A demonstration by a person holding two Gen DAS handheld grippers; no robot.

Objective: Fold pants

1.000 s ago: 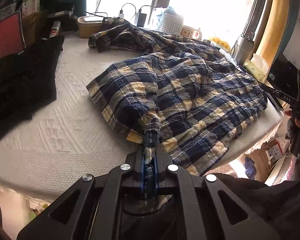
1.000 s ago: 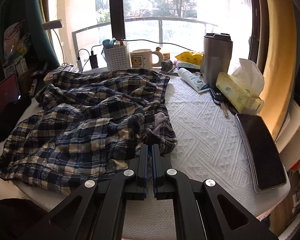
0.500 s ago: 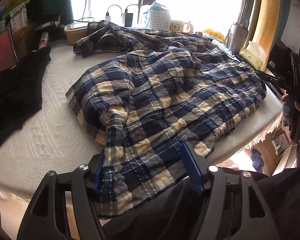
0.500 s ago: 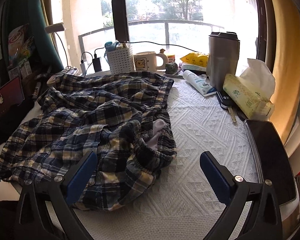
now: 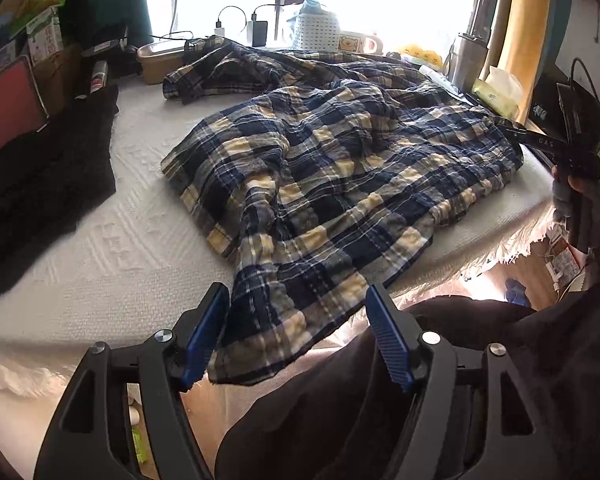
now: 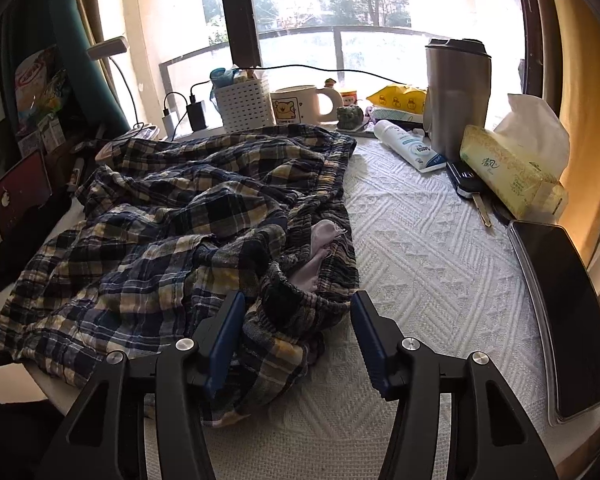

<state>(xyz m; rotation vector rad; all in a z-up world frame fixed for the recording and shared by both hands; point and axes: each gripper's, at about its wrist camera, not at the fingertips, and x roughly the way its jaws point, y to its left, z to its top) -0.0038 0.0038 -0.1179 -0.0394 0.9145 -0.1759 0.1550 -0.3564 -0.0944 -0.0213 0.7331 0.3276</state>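
At the far left of the tabletop (image 5: 112, 256), which wears a white textured cloth, a dark garment (image 5: 48, 184) lies flat beside a red tablet-like panel (image 6: 20, 194) bearing a small pale apple-shaped mark. Right of these the plaid pants (image 5: 340, 184), checked in navy, cream and yellow, lie rumpled across the middle of the tabletop, one end hanging over the near edge. The left gripper (image 5: 296, 332) has its blue-padded jaws spread apart, having opened over the last second; the overhanging hem lies between them, close to the left pad, with no pad pressing on it. In the right wrist view the right gripper (image 6: 298, 340) also stands parted, its jaws having just been narrowing from wider; the gathered waistband with its pale inner lining sits between the pads, loose, not pinched. Along the window behind the pants stand a white perforated basket (image 6: 244, 106), then a cream mug (image 6: 300, 104) printed with a small bear and a line of text too small to read. Further right lie a yellow packet (image 6: 398, 98) patterned with ducks, a white tube (image 6: 410, 146) with blue lettering I cannot make out, and a steel tumbler (image 6: 456, 96) with a dark lid. Next come a car key (image 6: 470, 184), a yellow tissue pack (image 6: 508, 170) marked with green Chinese characters, and a dark phone (image 6: 568, 336) lying flat at the right edge. In the left wrist view, the right gripper's black body shows the letters "DAS".
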